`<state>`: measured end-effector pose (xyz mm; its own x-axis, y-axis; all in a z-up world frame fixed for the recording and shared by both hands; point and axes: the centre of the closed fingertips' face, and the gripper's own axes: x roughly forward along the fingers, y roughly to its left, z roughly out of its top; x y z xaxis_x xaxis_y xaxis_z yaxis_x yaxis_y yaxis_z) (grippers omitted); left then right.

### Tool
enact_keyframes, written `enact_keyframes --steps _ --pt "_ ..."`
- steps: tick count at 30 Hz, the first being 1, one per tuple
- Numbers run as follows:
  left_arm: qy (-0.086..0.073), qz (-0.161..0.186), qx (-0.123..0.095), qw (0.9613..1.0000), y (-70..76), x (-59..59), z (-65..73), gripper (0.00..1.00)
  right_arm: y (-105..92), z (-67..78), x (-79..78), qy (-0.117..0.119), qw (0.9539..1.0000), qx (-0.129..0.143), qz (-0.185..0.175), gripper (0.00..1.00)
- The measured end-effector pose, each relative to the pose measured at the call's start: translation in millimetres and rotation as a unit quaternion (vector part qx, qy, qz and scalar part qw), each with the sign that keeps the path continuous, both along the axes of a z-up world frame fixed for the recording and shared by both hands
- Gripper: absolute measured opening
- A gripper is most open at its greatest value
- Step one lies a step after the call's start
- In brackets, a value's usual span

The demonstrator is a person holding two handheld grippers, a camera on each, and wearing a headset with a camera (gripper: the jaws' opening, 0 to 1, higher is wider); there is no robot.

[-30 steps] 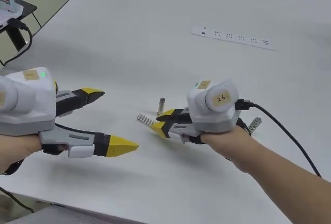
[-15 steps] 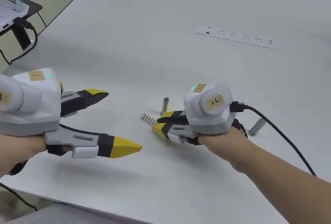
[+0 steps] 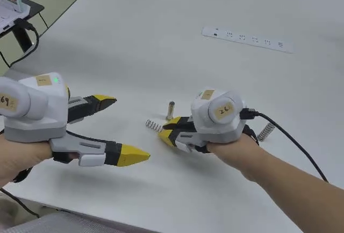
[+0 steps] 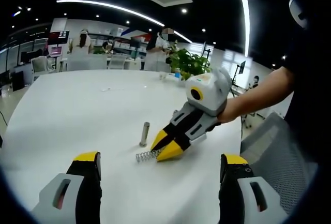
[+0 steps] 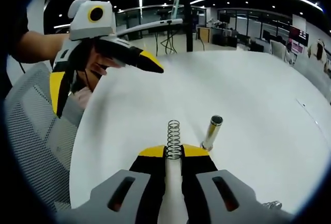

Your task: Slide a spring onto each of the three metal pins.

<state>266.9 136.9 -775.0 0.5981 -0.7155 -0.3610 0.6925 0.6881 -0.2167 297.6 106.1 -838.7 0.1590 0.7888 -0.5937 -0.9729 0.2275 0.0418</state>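
Steel pin [image 3: 170,109] stands upright near the table [image 3: 161,39] front edge; my right fingers [image 3: 165,135] pinch one spring [image 3: 153,125] beside it; second spring [image 3: 265,131] lies flat.

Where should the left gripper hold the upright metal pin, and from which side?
Grip the silver metal pin low on its shaft, from the left gripper's side: it stands upright, and its top should stay free for the coiled spring.

The left tongs [image 3: 129,129] and right tongs [image 3: 163,131] had white bodies, yellow-tipped black jaws and numbered stickers; a black cable [image 3: 269,118] trailed from the right.
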Motion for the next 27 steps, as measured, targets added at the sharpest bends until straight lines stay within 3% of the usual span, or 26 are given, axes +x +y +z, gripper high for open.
enact_keyframes --steps 12,15,20,27 --pt "-0.007 -0.023 -0.004 0.9997 -18.6 -0.7 5.5 0.91 -32.9 35.8 -11.8 -0.02 0.9995 0.002 0.024 0.08" --pt "0.002 -0.038 -0.007 0.9993 -26.5 -4.3 3.8 0.88 -46.3 46.1 -13.3 -0.019 0.9996 0.003 0.023 0.08" --pt "0.001 -0.061 -0.005 0.9981 -40.5 -8.6 2.9 0.85 -62.1 52.8 -17.2 -0.021 0.9995 0.0 0.024 0.08" --pt "-0.001 -0.084 -0.01 0.9964 -53.6 -8.2 8.8 0.81 -79.7 50.2 -26.6 -0.035 0.9982 -0.019 0.045 0.08"
